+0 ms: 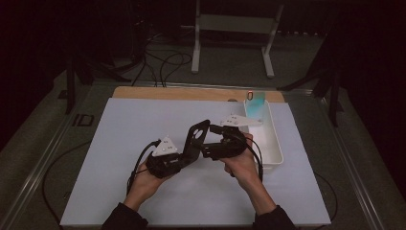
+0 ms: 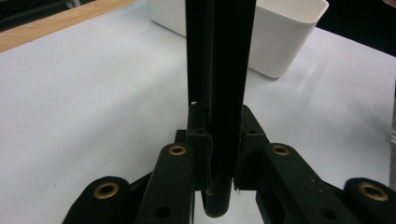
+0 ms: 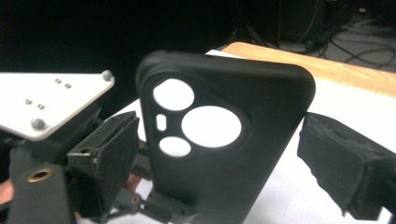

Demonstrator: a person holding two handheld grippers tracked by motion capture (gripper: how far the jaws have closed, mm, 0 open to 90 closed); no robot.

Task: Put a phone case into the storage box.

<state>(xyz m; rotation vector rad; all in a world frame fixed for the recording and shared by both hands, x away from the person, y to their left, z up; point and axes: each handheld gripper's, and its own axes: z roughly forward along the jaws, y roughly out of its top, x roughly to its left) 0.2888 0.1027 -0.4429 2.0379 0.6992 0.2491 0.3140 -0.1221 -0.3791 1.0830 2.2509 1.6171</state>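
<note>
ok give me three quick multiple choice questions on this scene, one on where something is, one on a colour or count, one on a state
1. Where does the white bin sit?
A. at the table's right side
B. at the table's left side
C. on the floor

2. What colour is the phone case?
A. red
B. black
C. white

3. How does the left gripper stand?
A. wide open and empty
B. lying flat on the table
C. shut on the phone case

Answers:
1. A, the high view shows the bin by the right edge of the white table top.
2. B, the right gripper view shows a black case with round camera holes.
3. C, the left gripper view shows its jaws clamped on the case's edge, while the right gripper stands open around the case.
</note>
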